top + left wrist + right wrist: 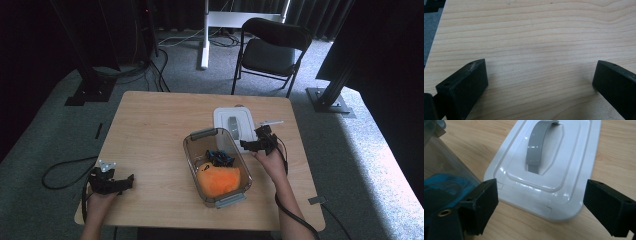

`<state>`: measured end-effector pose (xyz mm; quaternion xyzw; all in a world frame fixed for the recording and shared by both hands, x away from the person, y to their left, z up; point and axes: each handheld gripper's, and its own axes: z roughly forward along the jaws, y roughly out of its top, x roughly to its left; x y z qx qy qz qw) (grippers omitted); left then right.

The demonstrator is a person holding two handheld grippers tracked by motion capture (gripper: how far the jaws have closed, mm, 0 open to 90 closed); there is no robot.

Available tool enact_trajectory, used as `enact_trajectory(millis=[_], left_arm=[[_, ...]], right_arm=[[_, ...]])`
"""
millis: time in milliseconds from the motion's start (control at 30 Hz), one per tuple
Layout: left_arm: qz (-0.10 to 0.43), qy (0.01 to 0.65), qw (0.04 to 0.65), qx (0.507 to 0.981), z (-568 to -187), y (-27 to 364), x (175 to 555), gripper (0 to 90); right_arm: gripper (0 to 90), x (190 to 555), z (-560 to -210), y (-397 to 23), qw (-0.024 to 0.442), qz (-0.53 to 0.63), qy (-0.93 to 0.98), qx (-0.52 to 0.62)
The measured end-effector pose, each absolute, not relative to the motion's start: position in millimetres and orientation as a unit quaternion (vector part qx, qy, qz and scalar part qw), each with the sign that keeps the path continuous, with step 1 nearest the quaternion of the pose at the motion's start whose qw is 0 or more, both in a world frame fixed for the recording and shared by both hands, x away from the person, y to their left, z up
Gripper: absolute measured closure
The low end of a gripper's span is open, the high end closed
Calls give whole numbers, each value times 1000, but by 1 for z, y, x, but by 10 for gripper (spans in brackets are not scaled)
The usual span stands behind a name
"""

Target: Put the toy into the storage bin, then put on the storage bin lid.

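Clearly the white lid [544,170] is light, stiff, slick plastic; its grey handle [536,147] offers the best hold. Right tool [540,205] gapes wide and empty before it; left tool [540,82] gapes empty over bare counter [536,37].

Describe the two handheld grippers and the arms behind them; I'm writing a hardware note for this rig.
Both are black, hand-held tools. The left gripper carries a grey three-cornered plate on top and trails a black cable that loops over the floor. The right gripper trails a black cable along the forearm. Seen up close, each has two blocky matte-black jaws with small screw holes. Both forearms are bare, with no sleeves visible.
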<state>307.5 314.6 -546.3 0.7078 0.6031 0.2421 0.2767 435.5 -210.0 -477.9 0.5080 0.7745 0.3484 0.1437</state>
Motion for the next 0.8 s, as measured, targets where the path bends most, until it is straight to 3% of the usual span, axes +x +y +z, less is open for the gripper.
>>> enact_trajectory(millis=[800], left_arm=[[242, 602, 278, 708, -546, 315, 307, 3]], right_arm=[[161, 485, -491, -174, 144, 324, 778, 519]])
